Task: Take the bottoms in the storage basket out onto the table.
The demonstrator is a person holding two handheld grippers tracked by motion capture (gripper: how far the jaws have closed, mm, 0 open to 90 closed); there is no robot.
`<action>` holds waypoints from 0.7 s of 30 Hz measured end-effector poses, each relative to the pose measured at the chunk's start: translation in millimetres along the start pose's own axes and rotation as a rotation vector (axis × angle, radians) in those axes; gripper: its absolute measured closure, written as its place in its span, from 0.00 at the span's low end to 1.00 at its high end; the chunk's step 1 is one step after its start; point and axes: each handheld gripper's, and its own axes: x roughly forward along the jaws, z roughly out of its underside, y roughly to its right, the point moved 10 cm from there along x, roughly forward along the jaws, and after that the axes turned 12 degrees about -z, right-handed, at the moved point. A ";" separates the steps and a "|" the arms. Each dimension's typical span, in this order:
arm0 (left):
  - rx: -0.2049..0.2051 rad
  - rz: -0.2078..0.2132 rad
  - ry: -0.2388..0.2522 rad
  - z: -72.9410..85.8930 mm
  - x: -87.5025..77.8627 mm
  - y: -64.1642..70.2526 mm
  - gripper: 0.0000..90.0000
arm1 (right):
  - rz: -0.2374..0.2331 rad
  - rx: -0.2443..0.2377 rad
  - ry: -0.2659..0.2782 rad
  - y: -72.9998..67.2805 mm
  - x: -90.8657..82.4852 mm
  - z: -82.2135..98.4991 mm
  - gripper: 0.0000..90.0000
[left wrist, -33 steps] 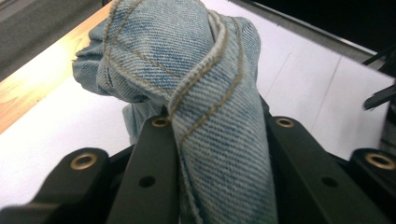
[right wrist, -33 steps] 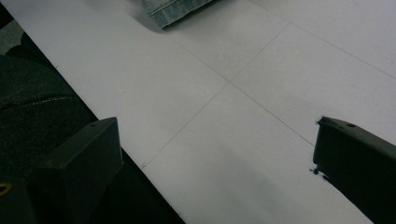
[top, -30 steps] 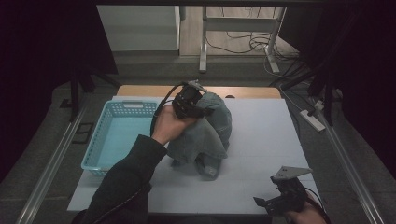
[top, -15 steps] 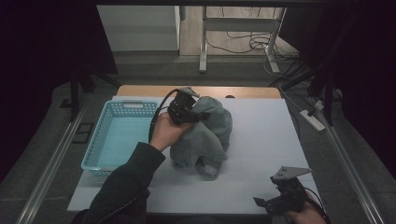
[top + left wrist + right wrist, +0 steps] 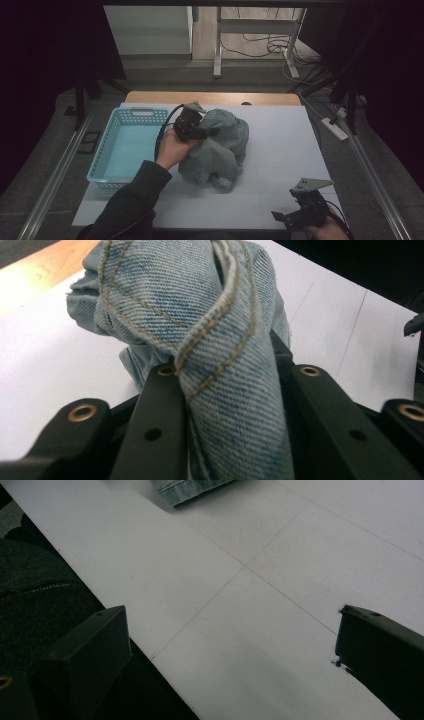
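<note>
The left gripper (image 5: 196, 126) has its fingers (image 5: 160, 415) clamped on a thick stitched fold of the crumpled, faded blue denim garment (image 5: 220, 147); they have just eased apart slightly, yet in the left gripper view the fabric is still pinched between them. The garment sits bunched near the middle of the white tabletop (image 5: 280, 150), just beside the light blue plastic mesh basket (image 5: 125, 145) at the left. The step in hand looks like carrying the denim across into that basket. To do it well, keep the pinch firm on the seam, lift high enough that the hanging folds pass over the basket's rim, and release only once the bulk is above the basket floor. The right gripper (image 5: 300, 214) rests at the near right edge, fingers (image 5: 95, 645) spread wide and holding nothing.
</note>
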 end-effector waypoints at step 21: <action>0.013 -0.021 -0.083 27.7 24.7 3.4 0.76 | -0.004 -0.005 -0.003 -1.1 0.1 0.2 0.01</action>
